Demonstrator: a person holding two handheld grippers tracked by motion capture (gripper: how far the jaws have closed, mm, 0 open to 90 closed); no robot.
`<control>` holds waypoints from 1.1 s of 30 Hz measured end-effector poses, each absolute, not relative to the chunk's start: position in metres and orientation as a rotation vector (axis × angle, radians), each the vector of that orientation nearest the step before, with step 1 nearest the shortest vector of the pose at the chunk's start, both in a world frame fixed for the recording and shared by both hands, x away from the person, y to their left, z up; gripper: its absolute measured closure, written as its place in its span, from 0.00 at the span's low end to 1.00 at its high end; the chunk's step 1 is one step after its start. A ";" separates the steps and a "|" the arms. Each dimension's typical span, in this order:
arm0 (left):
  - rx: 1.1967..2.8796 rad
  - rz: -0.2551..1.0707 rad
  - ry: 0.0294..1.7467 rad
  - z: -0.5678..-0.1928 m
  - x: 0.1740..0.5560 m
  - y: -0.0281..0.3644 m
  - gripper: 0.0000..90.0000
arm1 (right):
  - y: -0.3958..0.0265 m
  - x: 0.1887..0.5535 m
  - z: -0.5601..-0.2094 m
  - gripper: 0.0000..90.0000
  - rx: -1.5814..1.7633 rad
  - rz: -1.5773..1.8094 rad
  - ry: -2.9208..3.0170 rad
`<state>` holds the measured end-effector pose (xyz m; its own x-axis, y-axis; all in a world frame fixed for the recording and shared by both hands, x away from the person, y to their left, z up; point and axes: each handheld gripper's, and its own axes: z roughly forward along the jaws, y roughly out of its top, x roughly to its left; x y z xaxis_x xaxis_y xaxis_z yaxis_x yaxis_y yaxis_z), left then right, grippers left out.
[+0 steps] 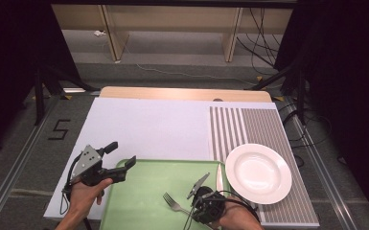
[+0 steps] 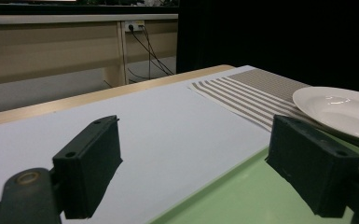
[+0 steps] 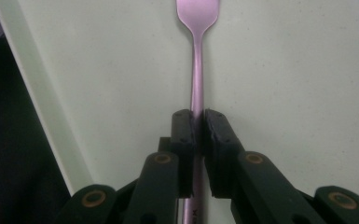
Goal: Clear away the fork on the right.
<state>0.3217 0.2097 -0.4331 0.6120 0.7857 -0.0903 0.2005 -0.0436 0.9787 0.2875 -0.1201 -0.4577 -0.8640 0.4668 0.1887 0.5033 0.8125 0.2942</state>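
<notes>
Firmly gripped: fork on the green tray

Right gripper (image 3: 197, 128) has its jaws pinched on the handle of a slim, plain metal fork (image 3: 197, 70), tines pointing away, lying on the green tray (image 1: 144, 191). Left gripper (image 1: 120, 158) hovers with jaws wide apart and empty over the tray's edge. A white plate (image 1: 258, 172) sits beside the tray.

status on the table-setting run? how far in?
Looks done: plate sits on the striped placemat. In hand: right gripper is shut on the fork handle, fork over the green tray. Left gripper is open, holding nothing, at the tray's far-left corner. Left: fork not yet beside the plate; a knife lies at the tray's right edge.
</notes>
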 end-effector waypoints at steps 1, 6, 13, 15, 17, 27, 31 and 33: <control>1.580 0.579 0.846 -0.433 0.322 0.210 0.18 | -0.120 0.288 -0.458 0.93 -0.774 -0.512 -2.886; 1.580 0.580 0.846 -0.433 0.322 0.210 0.18 | -0.120 0.288 -0.458 0.92 -0.782 -0.512 -2.885; 1.583 0.581 0.849 -0.433 0.321 0.210 0.18 | -0.121 0.288 -0.453 0.67 -0.796 -0.588 -2.856; 1.585 0.582 0.852 -0.433 0.321 0.210 0.18 | -0.120 0.288 -0.448 0.61 -0.783 -0.666 -2.866; 1.586 0.582 0.851 -0.433 0.321 0.210 0.18 | -0.118 0.286 -0.446 0.59 -0.744 -0.741 -2.886; 1.583 0.583 0.850 -0.432 0.321 0.210 0.18 | -0.098 0.271 -0.451 0.89 -0.658 -0.829 -3.032; 1.584 0.583 0.851 -0.432 0.321 0.210 0.18 | -0.096 0.269 -0.452 0.97 -0.619 -0.794 -3.066; 1.584 0.583 0.851 -0.432 0.321 0.210 0.18 | -0.095 0.269 -0.453 0.98 -0.619 -0.780 -3.073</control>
